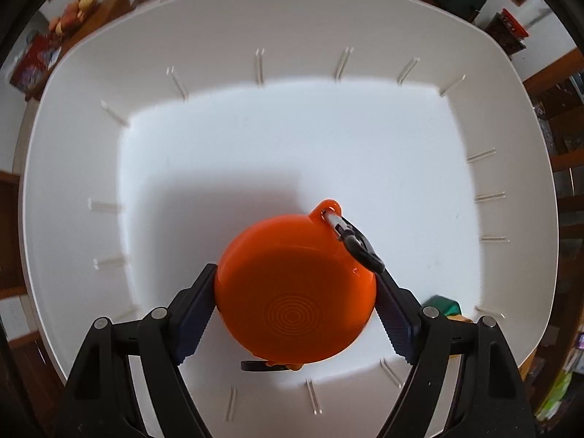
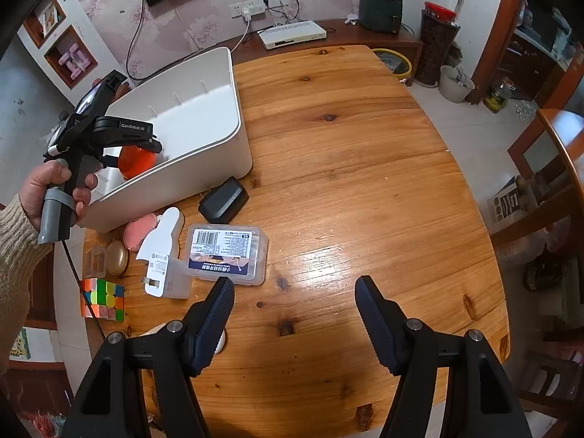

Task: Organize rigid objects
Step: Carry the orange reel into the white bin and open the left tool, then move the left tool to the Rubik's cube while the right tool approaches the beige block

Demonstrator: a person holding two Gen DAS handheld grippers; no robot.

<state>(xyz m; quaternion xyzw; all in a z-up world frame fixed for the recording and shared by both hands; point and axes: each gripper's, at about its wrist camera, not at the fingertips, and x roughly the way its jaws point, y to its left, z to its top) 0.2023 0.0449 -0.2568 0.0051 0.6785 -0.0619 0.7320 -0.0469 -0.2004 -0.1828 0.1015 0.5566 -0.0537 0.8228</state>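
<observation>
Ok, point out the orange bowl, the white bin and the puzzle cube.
orange bowl (image 1: 295, 303): left wrist view, its underside.
white bin (image 2: 204, 109): right wrist view, inner wall.
puzzle cube (image 2: 104, 299): right wrist view, top face.

The left wrist view looks straight down into the white bin (image 1: 91, 116) from close above, its walls filling nearly the whole picture. The right wrist view looks steeply down and forward over the wooden table (image 2: 346, 153) from higher up, with the bin (image 2: 219, 146) at its left. The 2 views share the bin and the orange bowl (image 1: 295, 288) (image 2: 137, 162) inside it.
</observation>
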